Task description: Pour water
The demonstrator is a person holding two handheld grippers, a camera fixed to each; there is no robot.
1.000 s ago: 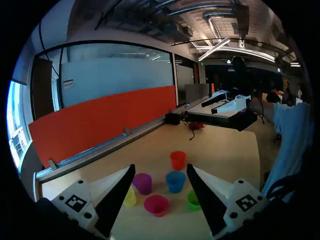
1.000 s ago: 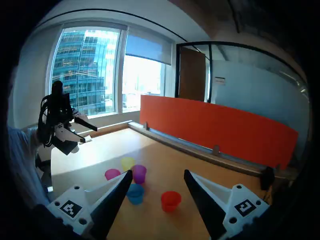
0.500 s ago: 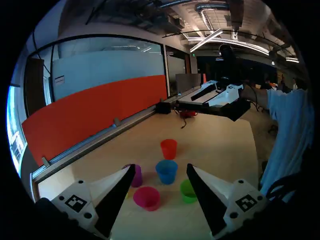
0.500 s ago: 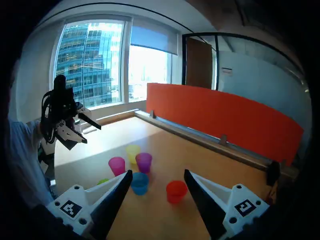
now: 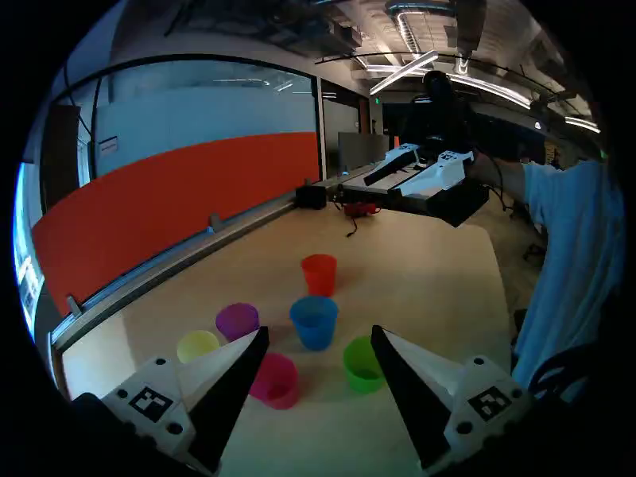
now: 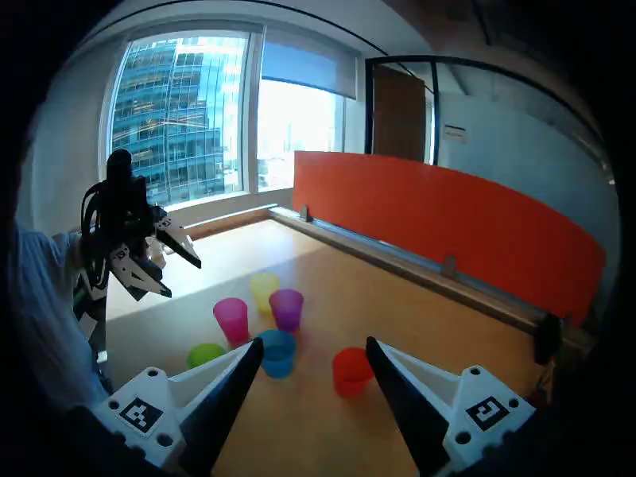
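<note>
I am at the very start of the pour. Neither pair of tongs holds anything, so I judge this to be the reach toward a cup. My left tongs (image 5: 318, 329) stand apart above the cluster, and my right tongs (image 6: 313, 340) are apart too. Both hover over the wooden surface (image 5: 429, 270) without touching any cup.

The cups stand in a loose cluster toward the middle of the surface, away from its edges. I count six plastic cups, one of each colour:
- a red cup (image 5: 319, 274)
- a blue cup (image 5: 313, 322)
- a purple cup (image 5: 237, 320)
- a yellow cup (image 5: 197, 346)
- a pink cup (image 5: 274, 381)
- a green cup (image 5: 363, 364)

I cannot tell which cup holds water.

Next, I judge, I must choose a cup and lower one pair of tongs around its wall. I should close gently so the thin plastic does not buckle, then keep the cup upright until it is over the cup that is to receive the water.
</note>
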